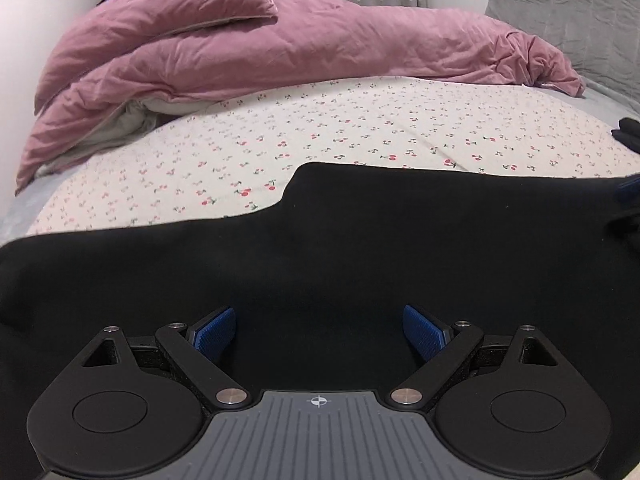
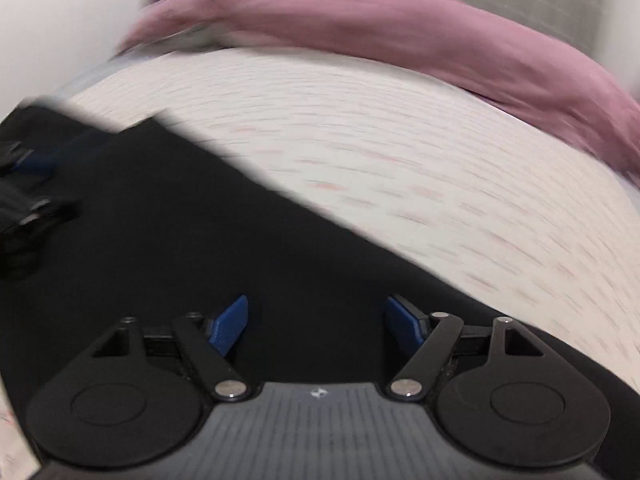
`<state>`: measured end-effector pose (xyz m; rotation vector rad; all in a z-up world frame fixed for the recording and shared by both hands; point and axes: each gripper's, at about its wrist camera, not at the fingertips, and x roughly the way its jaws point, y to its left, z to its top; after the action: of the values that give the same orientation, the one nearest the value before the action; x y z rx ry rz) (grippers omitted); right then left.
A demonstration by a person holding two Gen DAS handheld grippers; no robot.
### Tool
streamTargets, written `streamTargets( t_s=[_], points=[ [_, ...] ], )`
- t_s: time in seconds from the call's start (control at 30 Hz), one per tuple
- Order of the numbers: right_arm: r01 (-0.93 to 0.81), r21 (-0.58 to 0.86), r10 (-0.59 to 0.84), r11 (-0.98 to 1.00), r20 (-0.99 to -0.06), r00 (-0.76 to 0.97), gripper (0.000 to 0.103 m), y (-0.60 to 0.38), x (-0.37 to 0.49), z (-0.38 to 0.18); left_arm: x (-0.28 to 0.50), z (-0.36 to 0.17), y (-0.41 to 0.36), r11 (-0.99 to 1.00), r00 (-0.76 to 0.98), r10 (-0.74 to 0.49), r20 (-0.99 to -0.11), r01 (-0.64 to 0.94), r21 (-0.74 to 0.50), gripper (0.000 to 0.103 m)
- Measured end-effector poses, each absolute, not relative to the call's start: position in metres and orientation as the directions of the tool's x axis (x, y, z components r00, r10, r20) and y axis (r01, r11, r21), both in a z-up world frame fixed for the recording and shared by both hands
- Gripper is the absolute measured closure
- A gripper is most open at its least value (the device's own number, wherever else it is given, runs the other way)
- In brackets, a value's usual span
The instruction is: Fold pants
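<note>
Although the black pants (image 1: 360,248) lie spread flat on the cherry-print bed sheet (image 1: 320,128), no completed fold can be confirmed from either view, so the task is judged to be at an early or intermediate stage. The far edge of the garment shows a step in its outline, which may mark one layer lying over another; the uniform black cloth gives no seam or crease detail to settle this.

The left gripper (image 1: 318,334) hangs just above the pants with its jaws spread wide. Nothing sits between the blue pads (image 1: 214,334), and no cloth is pinched. The right gripper (image 2: 316,326) is likewise wide apart over the dark fabric and holds nothing. Both tools are judged to be between grasps.

Remaining work, as far as can be judged: take hold of an edge or corner, bring it across the garment, and align the layers.

Limits of observation:
- The right wrist view is heavily smeared by motion blur; the sheet pattern appears as streaks and the pink duvet (image 1: 240,52) is only a colour mass there.
- The waistband, cuffs and both ends of the pants are cut off by the frame edges in both views.
- Whether the grippers touch the cloth cannot be determined.
- A dark object at the right edge of the left wrist view is too cropped to identify.
</note>
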<state>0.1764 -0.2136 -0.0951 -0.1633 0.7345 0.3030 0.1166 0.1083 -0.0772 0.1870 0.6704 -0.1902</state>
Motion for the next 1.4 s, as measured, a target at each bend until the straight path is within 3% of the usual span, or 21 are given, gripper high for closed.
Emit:
streamTargets(
  t_s=[0.13, 0.17, 0.2, 0.23, 0.3, 0.33, 0.43, 0.53, 0.7, 0.87, 1.17, 1.3, 1.37, 1.4],
  points=[
    [-0.098, 0.016, 0.084, 0.995, -0.666, 0.741, 0.039, -0.299, 0.179, -0.095, 0.122, -0.078, 0.111, 0.972, 0.758, -0.12, -0.641, 0.222, 0.081, 0.01],
    [-0.057, 0.023, 0.058, 0.998, -0.659, 0.75, 0.045, -0.314, 0.178, -0.094, 0.123, -0.077, 0.11, 0.972, 0.757, -0.114, -0.643, 0.218, 0.085, 0.01],
    [-0.036, 0.045, 0.057, 0.998, -0.653, 0.756, 0.061, -0.329, 0.177, -0.094, 0.124, -0.077, 0.108, 0.972, 0.754, -0.109, -0.647, 0.218, 0.09, 0.01],
    [-0.029, 0.081, 0.074, 0.996, -0.646, 0.76, 0.067, -0.341, 0.176, -0.093, 0.124, -0.076, 0.107, 0.973, 0.752, -0.101, -0.651, 0.211, 0.093, 0.01],
    [0.006, 0.128, 0.078, 0.992, -0.636, 0.768, 0.061, -0.353, 0.173, -0.087, 0.124, -0.074, 0.106, 0.976, 0.746, -0.086, -0.66, 0.198, 0.096, 0.01],
    [0.022, 0.123, 0.062, 0.992, -0.636, 0.769, 0.044, -0.353, 0.171, -0.081, 0.124, -0.072, 0.106, 0.978, 0.741, -0.082, -0.667, 0.189, 0.089, 0.01],
    [0.015, 0.09, 0.037, 0.996, -0.551, 0.834, 0.016, -0.344, 0.145, -0.054, 0.119, -0.064, 0.105, 0.979, 0.738, -0.133, -0.661, 0.201, 0.027, 0.01],
    [0.0, 0.15, 0.073, 0.989, -0.48, 0.874, 0.005, -0.349, 0.12, -0.031, 0.111, -0.054, 0.101, 0.972, 0.744, -0.205, -0.636, 0.231, -0.044, 0.01],
    [0.134, 0.196, -0.022, 0.971, -0.487, 0.873, 0.003, -0.377, 0.097, -0.036, 0.101, -0.047, 0.087, 0.942, 0.721, -0.326, -0.612, 0.304, -0.143, 0.009],
    [0.274, 0.226, -0.103, 0.935, -0.565, 0.818, 0.001, -0.413, 0.088, -0.058, 0.094, -0.045, 0.07, 0.931, 0.713, -0.353, -0.606, 0.332, -0.152, 0.009],
    [0.374, 0.46, 0.063, 0.805, -0.693, 0.718, 0.002, -0.441, 0.067, -0.096, 0.091, -0.045, 0.054, 0.931, 0.702, -0.351, -0.62, 0.333, -0.151, 0.004],
    [0.364, 0.484, 0.121, 0.795, -0.716, 0.688, 0.01, -0.433, 0.065, -0.104, 0.09, -0.045, 0.048, 0.931, 0.7, -0.349, -0.623, 0.333, -0.147, 0.004],
    [0.336, 0.448, 0.118, 0.828, -0.726, 0.677, 0.02, -0.423, 0.066, -0.104, 0.091, -0.046, 0.045, 0.933, 0.698, -0.345, -0.627, 0.329, -0.147, 0.004],
    [0.313, 0.427, 0.121, 0.848, -0.732, 0.671, 0.03, -0.415, 0.069, -0.104, 0.091, -0.046, 0.045, 0.932, 0.696, -0.347, -0.629, 0.33, -0.148, 0.004]
  ],
)
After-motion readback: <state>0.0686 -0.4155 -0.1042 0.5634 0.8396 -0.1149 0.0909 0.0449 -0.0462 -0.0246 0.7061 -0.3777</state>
